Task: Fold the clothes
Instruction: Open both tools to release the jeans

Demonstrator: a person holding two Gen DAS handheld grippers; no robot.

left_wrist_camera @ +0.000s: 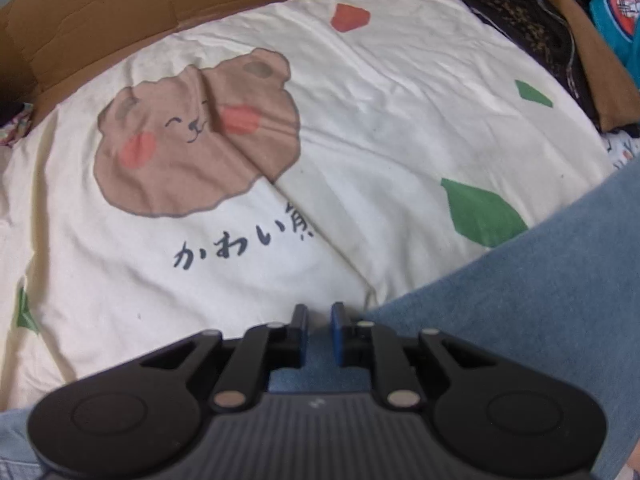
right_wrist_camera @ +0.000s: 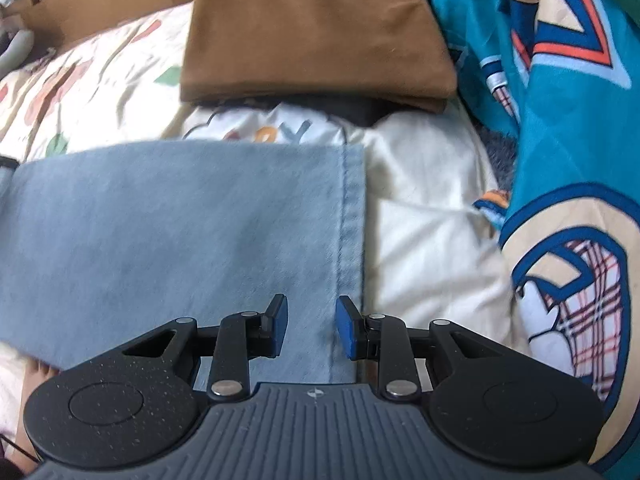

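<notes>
Our left gripper [left_wrist_camera: 320,316] looks narrowed on the blue denim garment [right_wrist_camera: 180,240]; our right gripper [right_wrist_camera: 311,322] hovers apart over its hemmed edge. Below the brown folded stack [right_wrist_camera: 316,32], this denim seems heavy and stiffish, so we'd grab the hem.

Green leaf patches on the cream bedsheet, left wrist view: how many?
3 green leaf patches: one large near the blue denim garment at, one upper right, one at left edge. Denim may hide more.
</notes>
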